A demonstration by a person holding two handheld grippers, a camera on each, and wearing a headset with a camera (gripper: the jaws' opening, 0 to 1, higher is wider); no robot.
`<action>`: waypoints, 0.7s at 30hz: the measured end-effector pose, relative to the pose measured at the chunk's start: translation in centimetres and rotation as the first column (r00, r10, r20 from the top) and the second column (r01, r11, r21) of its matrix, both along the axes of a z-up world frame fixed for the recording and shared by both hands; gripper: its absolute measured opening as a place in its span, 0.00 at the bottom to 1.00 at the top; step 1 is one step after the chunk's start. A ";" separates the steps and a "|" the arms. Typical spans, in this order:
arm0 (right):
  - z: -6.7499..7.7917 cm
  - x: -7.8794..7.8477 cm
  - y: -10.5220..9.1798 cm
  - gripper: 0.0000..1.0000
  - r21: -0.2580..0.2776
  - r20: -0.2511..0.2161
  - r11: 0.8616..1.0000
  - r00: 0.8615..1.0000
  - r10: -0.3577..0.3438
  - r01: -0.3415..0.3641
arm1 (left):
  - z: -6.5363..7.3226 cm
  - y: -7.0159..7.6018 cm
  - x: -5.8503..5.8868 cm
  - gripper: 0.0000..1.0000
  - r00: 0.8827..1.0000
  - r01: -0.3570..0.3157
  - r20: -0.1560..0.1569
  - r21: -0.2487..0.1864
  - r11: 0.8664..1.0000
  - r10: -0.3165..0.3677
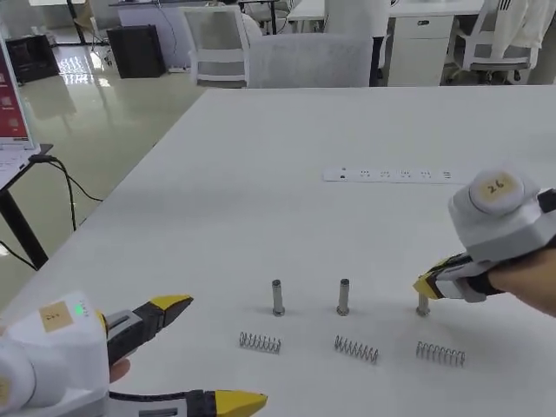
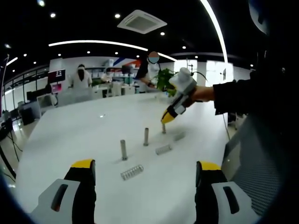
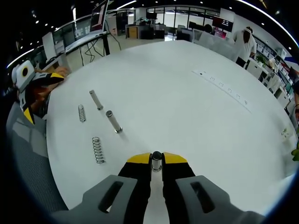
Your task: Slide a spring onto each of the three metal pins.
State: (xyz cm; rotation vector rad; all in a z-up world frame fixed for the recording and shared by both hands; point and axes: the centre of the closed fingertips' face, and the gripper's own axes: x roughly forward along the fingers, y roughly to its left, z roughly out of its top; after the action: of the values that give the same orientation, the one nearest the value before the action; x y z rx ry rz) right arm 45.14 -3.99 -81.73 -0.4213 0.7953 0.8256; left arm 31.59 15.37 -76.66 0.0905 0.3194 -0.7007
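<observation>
Right tongs (image 3: 156, 163) are clenched on the right-hand pin (image 3: 156, 155): in the right gripper view the two yellow tips sit shut against either side of its shaft just under the head, at lower centre of the frame. I read this as a steadying hold that keeps the pin upright on the white table (image 1: 261, 200) so a spring can be fed over its top; that is my judgement, not an observation. Left tongs (image 1: 205, 352), at lower left of the head view, are spread wide and carry nothing, with the tips clear of every part. They point toward the left spring (image 1: 260, 342), which lies near them, so I take them as poised for a pickup. Left-hand pin (image 1: 278, 297) and middle pin (image 1: 344, 296) stand upright and bare at centre-bottom of the head view, in one row with the held pin. Each pin has a spring lying flat on the table just below it in the frame: middle spring (image 1: 356, 349) under the middle pin, right spring (image 1: 440, 353) under the held one. No spring touches a pin and none is threaded yet. I judge the one-spring-per-pin layout is meant to keep reaches short. Power strip (image 1: 391, 175) lies well apart, upper right of centre.
</observation>
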 end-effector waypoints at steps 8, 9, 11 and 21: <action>0.0 0.0 -0.6 0.05 0.034 -0.033 0.998 0.998 -0.050 0.051 | 0.0 -0.1 0.0 0.85 1.000 0.007 -0.003 0.002 1.000 -0.007; 0.0 0.1 -0.7 0.05 0.046 -0.041 0.997 0.997 -0.059 0.061 | -0.1 -0.1 0.0 0.85 1.000 0.008 -0.006 0.004 1.000 -0.008; 0.0 0.0 -0.8 0.05 0.056 -0.055 0.996 0.996 -0.068 0.071 | -0.1 -0.2 0.0 0.85 1.000 0.010 -0.007 0.005 1.000 -0.010; -0.1 -0.3 -0.6 0.05 0.061 -0.061 0.996 0.996 -0.060 0.063 | 0.2 -0.3 0.0 0.85 1.000 0.013 -0.002 0.006 1.000 -0.013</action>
State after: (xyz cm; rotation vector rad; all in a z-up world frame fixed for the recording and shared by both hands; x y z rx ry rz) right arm 44.86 -4.54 -81.83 -0.3167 0.8309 0.8061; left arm 31.55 15.12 -76.45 0.0979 0.3235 -0.7126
